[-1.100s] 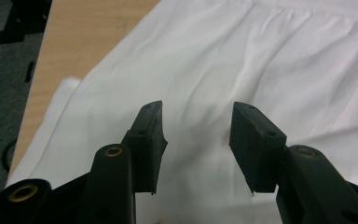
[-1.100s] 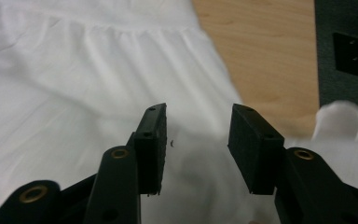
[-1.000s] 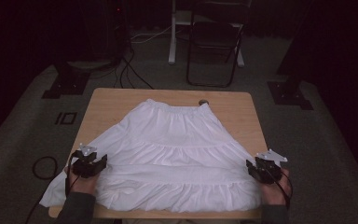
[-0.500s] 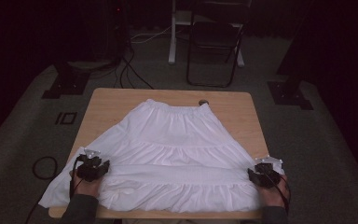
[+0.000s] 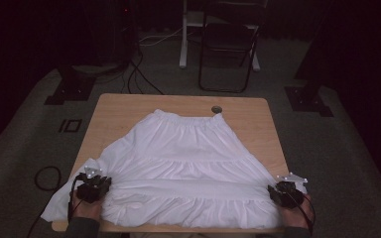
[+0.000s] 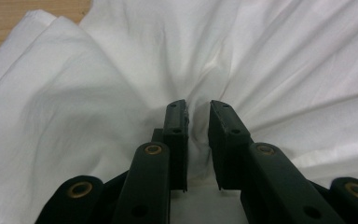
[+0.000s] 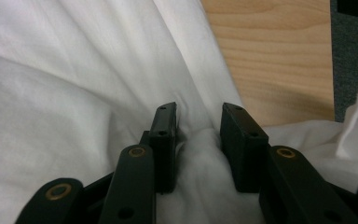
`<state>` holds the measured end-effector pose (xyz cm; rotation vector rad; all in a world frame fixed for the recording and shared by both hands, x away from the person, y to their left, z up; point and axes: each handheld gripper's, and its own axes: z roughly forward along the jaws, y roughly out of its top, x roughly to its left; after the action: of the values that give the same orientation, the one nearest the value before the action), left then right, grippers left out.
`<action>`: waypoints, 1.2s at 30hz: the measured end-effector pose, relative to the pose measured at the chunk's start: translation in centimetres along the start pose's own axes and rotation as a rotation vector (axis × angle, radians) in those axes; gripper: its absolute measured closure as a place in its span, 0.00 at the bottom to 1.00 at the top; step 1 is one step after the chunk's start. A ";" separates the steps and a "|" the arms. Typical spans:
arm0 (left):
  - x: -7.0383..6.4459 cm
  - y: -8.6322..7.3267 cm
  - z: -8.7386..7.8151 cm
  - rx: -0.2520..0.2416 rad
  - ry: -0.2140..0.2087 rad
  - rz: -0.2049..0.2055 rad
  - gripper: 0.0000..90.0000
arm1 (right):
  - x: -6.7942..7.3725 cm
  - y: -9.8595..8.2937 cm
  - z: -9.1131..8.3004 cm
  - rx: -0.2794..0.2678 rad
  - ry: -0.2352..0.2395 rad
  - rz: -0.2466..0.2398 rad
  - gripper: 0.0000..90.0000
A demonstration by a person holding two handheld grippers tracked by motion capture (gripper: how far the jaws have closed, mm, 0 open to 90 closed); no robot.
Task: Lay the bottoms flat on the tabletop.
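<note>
I count: 1 white tiered skirt [image 5: 188, 168] | 2 grippers, left [image 5: 93, 186], right [image 5: 284, 193] | 1 wooden table [image 5: 124, 106] | 1 folding chair [image 5: 228, 44], top centre

Most of the counter [image 5: 114, 111] is being covered by the white skirt [image 5: 188, 163], spread flat from its waistband at the far side to its hem at the near edge. Bare wood is being left open along the far edge and down both far corners, where a gripper could be passed freely. A small round grommet hole [image 5: 217, 109] is being left exposed just beyond the waistband. The near corners are being occupied by the left gripper [image 5: 93, 187] and the right gripper [image 5: 285, 193], with bunched cloth being pinched between the fingers [image 6: 175, 135] of each. Beyond the counter, a folding chair [image 5: 228, 47] is being kept well apart on the floor.
</note>
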<state>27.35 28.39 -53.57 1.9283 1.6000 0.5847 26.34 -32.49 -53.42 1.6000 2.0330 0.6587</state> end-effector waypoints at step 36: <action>-0.9 1.2 -2.0 0.036 0.032 0.066 0.63 | 2.7 0.7 -3.4 -0.045 0.057 -0.013 0.58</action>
<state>26.77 27.66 -51.23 2.0143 1.5817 0.6208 24.11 -29.97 -50.51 1.5576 2.0530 0.7479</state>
